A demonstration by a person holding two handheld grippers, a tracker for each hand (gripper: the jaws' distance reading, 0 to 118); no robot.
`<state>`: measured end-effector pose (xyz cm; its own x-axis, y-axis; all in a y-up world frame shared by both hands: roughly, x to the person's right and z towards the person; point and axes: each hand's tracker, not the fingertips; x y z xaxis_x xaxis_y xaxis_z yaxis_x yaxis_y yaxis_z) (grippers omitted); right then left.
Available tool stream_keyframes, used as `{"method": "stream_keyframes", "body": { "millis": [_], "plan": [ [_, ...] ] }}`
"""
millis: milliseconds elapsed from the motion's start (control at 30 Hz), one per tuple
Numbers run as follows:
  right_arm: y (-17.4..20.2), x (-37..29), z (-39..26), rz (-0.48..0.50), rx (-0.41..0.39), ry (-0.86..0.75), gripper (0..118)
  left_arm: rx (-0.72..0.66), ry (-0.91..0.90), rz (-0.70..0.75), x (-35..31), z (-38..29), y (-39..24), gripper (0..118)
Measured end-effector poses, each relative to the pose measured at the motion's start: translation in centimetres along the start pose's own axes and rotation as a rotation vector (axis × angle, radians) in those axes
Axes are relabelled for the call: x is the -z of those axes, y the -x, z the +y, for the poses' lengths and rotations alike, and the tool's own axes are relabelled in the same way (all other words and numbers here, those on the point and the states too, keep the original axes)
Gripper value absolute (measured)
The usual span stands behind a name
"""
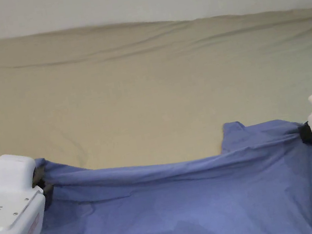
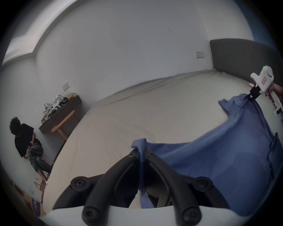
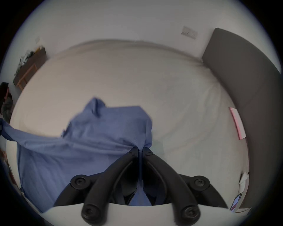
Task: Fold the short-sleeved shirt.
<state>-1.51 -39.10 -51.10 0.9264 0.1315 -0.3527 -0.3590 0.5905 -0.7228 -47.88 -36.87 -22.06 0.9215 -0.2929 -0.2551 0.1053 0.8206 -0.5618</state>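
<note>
From the head view, we held the blue shirt (image 1: 189, 200) stretched above the beige bed (image 1: 141, 99), our left gripper (image 1: 43, 182) and right gripper (image 1: 304, 133) each pinching an upper corner. In the left gripper view, its jaws were clamped on a bunched fold of cloth. In the right gripper view, both jaws pressed the fabric edge likewise.

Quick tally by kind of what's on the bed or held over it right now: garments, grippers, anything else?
Blue shirt: 1
Grippers: 2, the left gripper and the right gripper, each shut on the shirt
Pink-edged flat item near the headboard: 1
Total: 4
</note>
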Motion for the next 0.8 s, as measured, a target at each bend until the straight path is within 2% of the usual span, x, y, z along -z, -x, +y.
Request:
{"method": "stream_keyframes", "body": {
  "millis": [267, 400, 533, 633, 800],
  "plan": [
    [-1.5, -19.2, -1.6, -0.047, -0.078, -0.358, 7, -0.072, -0.207, 0.097, -9.5, 6.1, 4.0, 5],
    [-1.6, -27.7, -3.2, -0.087, -0.108, -0.528, 7, -0.057, -0.331, 0.160, -15.9, 8.9, 5.2, 5],
    [-1.7, -34.8, -4.7, -0.139, -0.125, -0.665, 7, -0.092, -0.434, 0.193, -21.7, 11.0, 6.6, 5],
    [-2.5, -39.4, -5.6, -0.162, -0.107, -0.759, 7, -0.131, -0.505, 0.202, -25.8, 12.4, 7.6, 5],
    [-2.3, -46.7, -6.7, -0.254, -0.151, -0.915, 7, -0.152, -0.607, 0.239, -31.7, 14.2, 8.6, 5]
  ]
}}
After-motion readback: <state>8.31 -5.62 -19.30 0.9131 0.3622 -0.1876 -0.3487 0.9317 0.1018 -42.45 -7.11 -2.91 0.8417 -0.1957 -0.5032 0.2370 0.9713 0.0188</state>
